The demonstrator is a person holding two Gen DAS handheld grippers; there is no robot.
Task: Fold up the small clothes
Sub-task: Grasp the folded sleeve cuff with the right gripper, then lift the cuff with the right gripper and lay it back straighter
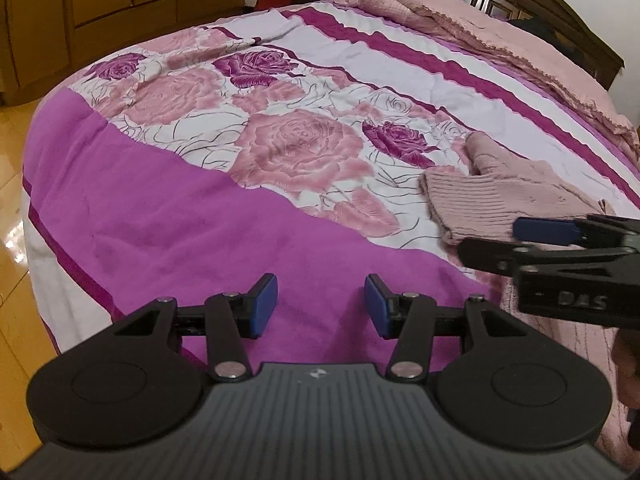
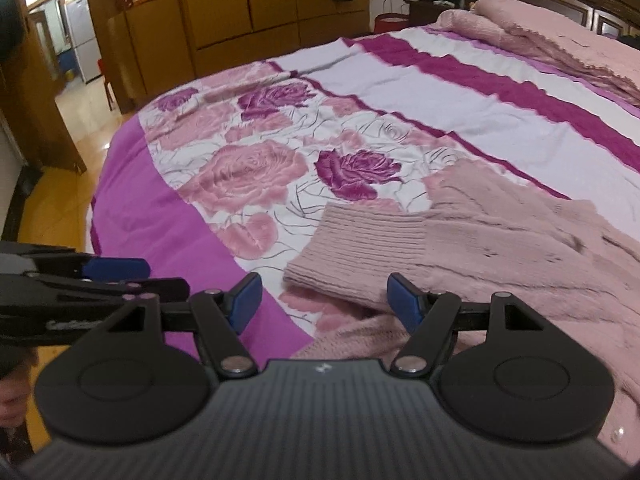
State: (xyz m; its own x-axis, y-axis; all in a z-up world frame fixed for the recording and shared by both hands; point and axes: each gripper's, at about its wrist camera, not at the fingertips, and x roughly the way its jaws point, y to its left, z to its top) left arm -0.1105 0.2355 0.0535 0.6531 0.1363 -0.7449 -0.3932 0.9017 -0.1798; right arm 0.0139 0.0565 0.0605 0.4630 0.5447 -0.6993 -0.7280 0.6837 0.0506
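One pink knit sweater (image 2: 480, 248) is seen spread on the near right part of a bed w/ a floral bedspread (image 2: 248, 176), ribbed cuff (image 2: 352, 256) pointing left. Two hand-held grippers are counted: left gripper (image 1: 321, 306) is held slack over bare magenta cloth, nothing betw. the pads; right gripper (image 2: 325, 303) is likewise unclenched, jaws straddling the cuff's near edge, no pinch visible. Risks judged: only one knit layer could be caught and the sleeve stretched or dragged instead of folded; bedspread could be nipped along w/ it; grippers, close together, could be knocked.
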